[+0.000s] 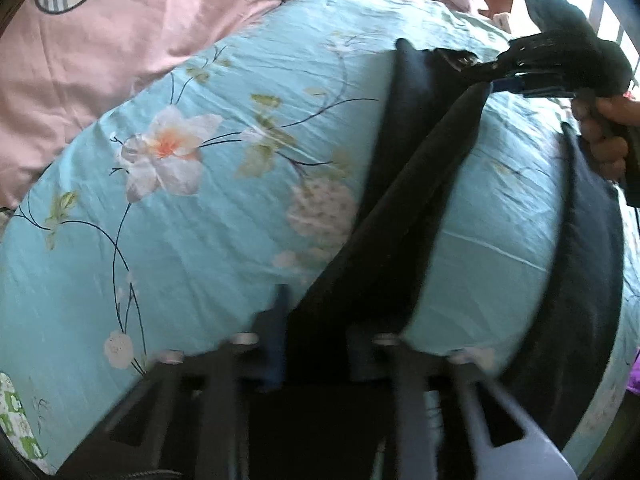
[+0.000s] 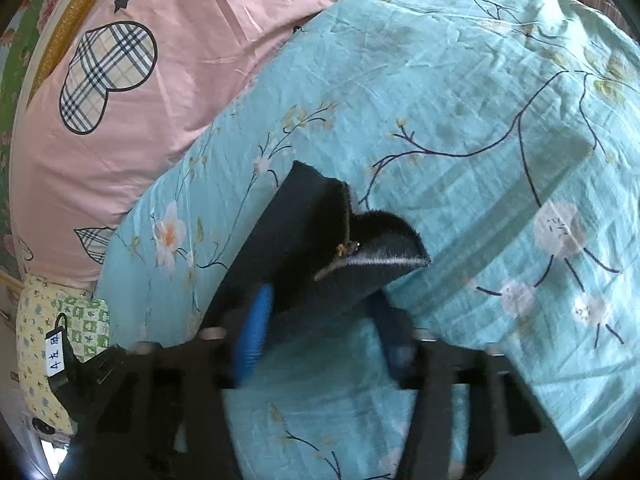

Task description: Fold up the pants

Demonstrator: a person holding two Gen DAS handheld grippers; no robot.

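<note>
Left wrist view: the pants [image 1: 400,208], dark and fleecy, are seen lifted off the bed [image 1: 180,208] and stretched between the two tools. One end is clamped in the left tongs [image 1: 316,360] at the bottom of the frame, with the fabric running straight up out of the closed fingers. The far end, at the waistband, is pinched by the right tongs [image 1: 492,70] at upper right, held by the right hand [image 1: 604,136]. A second dark fold [image 1: 580,280] hangs in a curve at the right, and its lower end cannot be traced.

In the right wrist view the waistband corner [image 2: 360,248], with its zip and light seam, is seen projecting just beyond the right tongs [image 2: 320,320], which are shut on the cloth between the blue pads [image 2: 252,332]. The left tool [image 2: 76,368] is visible at lower left, well apart.

The step in hand is judged to be the bringing of one end over to the other. It would best be done with both grips kept firm and the cloth held taut but not strained, so that the legs stay aligned. The pants should be lowered onto the bed evenly, edges matched, before either grip is released. Slack in the hanging fold could be trapped as a crease.
</note>
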